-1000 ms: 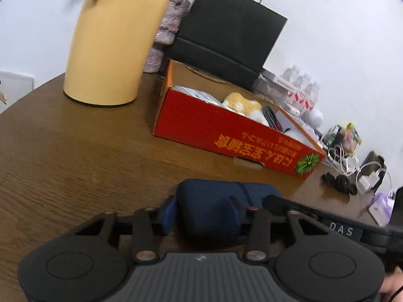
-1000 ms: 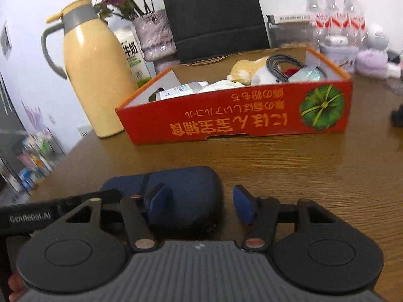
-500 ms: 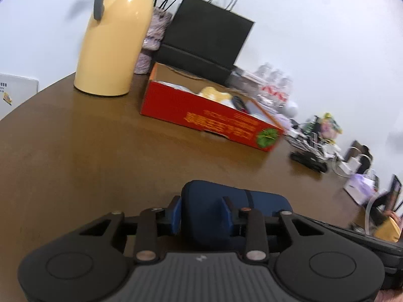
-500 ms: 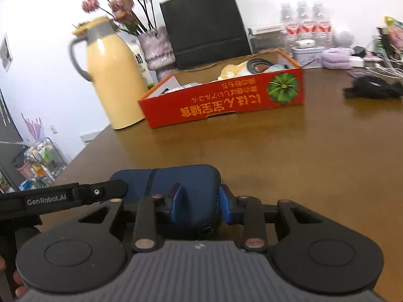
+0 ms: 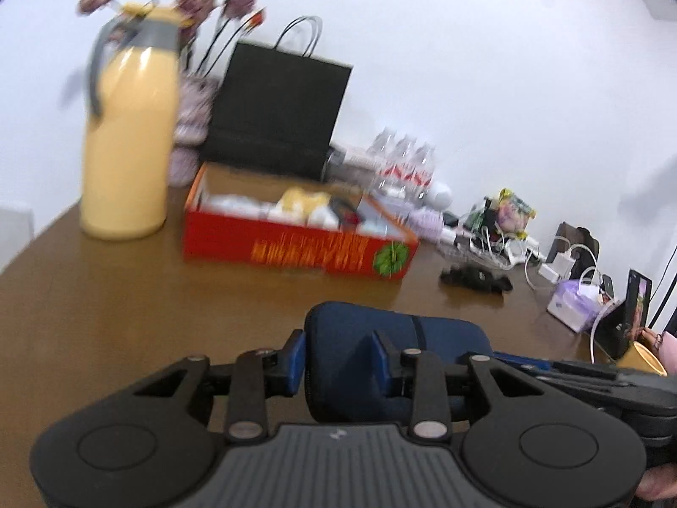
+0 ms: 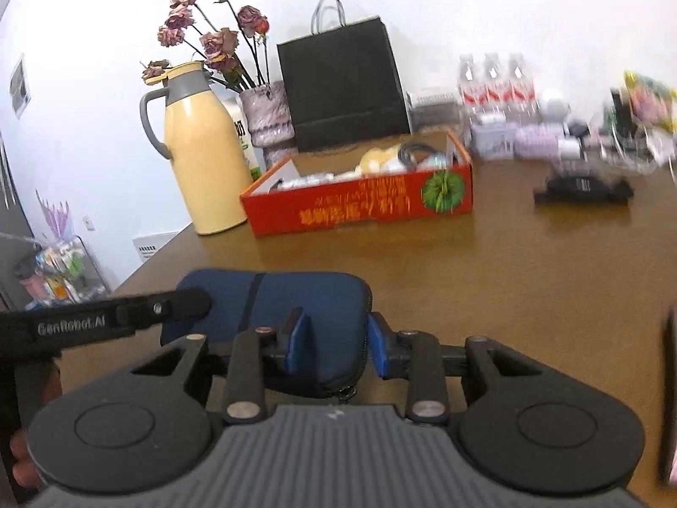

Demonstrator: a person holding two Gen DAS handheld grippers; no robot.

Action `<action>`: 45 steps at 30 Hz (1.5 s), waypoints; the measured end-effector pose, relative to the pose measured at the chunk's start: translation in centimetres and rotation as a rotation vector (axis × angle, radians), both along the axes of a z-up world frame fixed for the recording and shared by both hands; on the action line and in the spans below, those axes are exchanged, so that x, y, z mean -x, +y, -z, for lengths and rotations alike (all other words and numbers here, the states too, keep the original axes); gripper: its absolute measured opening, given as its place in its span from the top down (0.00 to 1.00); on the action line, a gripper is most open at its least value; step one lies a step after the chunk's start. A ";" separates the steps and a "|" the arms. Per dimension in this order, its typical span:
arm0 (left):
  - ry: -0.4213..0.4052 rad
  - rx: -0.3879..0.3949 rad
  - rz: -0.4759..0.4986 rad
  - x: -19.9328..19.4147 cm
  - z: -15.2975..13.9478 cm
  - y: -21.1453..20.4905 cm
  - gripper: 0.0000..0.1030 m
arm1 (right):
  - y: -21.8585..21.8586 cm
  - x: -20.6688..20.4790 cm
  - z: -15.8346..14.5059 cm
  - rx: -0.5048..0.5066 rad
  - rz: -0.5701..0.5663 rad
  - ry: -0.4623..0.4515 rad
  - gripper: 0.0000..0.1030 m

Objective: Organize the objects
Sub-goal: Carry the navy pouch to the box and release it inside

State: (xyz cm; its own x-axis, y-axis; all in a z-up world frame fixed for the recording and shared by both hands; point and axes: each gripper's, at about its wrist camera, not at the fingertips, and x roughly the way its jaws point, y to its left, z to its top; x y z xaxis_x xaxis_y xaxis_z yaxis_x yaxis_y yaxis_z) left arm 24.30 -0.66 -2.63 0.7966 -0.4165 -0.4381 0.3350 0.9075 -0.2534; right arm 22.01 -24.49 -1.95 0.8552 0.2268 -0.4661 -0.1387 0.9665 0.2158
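Note:
A dark blue zip pouch point(image 5: 427, 338) point(image 6: 271, 296) is held just above the brown table point(image 5: 105, 317) by both grippers. My left gripper point(image 5: 338, 360) is shut on its left end, blue pads pressing into the fabric. My right gripper point(image 6: 336, 343) is shut on the pouch's right end, near the zip. The left gripper's black body reaches in from the left of the right wrist view. A red cardboard box point(image 5: 296, 249) point(image 6: 359, 207) holding several small items stands further back on the table.
A yellow thermos jug point(image 6: 203, 156) stands left of the box. Behind it are a vase of dried flowers point(image 6: 268, 118) and a black paper bag point(image 6: 342, 89). Water bottles point(image 6: 491, 80), chargers and a black strap-like item point(image 6: 584, 188) crowd the right side.
The right jaws closed onto the pouch's end. Both grippers drew back from the red box and rose with the pouch between them; the box and jug look farther away.

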 end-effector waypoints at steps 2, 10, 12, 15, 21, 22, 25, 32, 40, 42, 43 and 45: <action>-0.034 -0.001 0.020 -3.2 -1.4 -0.3 0.70 | -0.4 -2.9 -1.7 0.018 0.004 -0.024 0.68; 0.026 -0.060 0.001 -20.4 -4.5 -2.6 0.70 | -2.6 -20.7 -5.1 0.013 0.012 0.064 0.68; 0.112 -0.088 0.014 -24.9 -3.8 -3.1 0.70 | -3.1 -25.0 -4.5 0.024 0.009 0.139 0.68; 0.273 -0.175 0.048 -31.5 -1.1 -4.0 0.70 | -3.4 -31.3 -2.4 0.073 -0.033 0.271 0.64; 0.294 -0.309 0.093 -34.3 1.5 -5.7 0.69 | -3.9 -38.5 2.7 0.056 -0.081 0.545 0.56; 0.278 -0.333 0.102 -33.8 1.7 -6.0 0.69 | -3.9 -38.6 2.8 0.064 -0.092 0.552 0.56; 0.257 -0.352 0.102 -33.2 1.7 -6.6 0.68 | -4.8 -38.5 3.1 0.036 -0.101 0.563 0.57; 0.310 -0.308 0.128 -31.7 0.8 -7.4 0.50 | -4.4 -36.1 -0.8 0.076 -0.059 0.462 0.26; 0.103 -0.331 -0.109 -26.3 -8.7 -3.0 0.18 | -5.1 -30.5 -8.3 0.126 -0.037 0.285 0.02; 0.079 -0.358 -0.125 -24.4 -10.0 -2.6 0.18 | -4.6 -28.6 -9.4 0.141 -0.028 0.258 0.00; 0.066 -0.364 -0.135 -23.0 -10.4 -2.5 0.18 | -4.2 -27.2 -9.9 0.162 -0.023 0.236 0.00; 0.012 -0.364 -0.159 -19.2 -10.8 -2.2 0.18 | -3.5 -22.9 -10.6 0.174 -0.006 0.165 0.00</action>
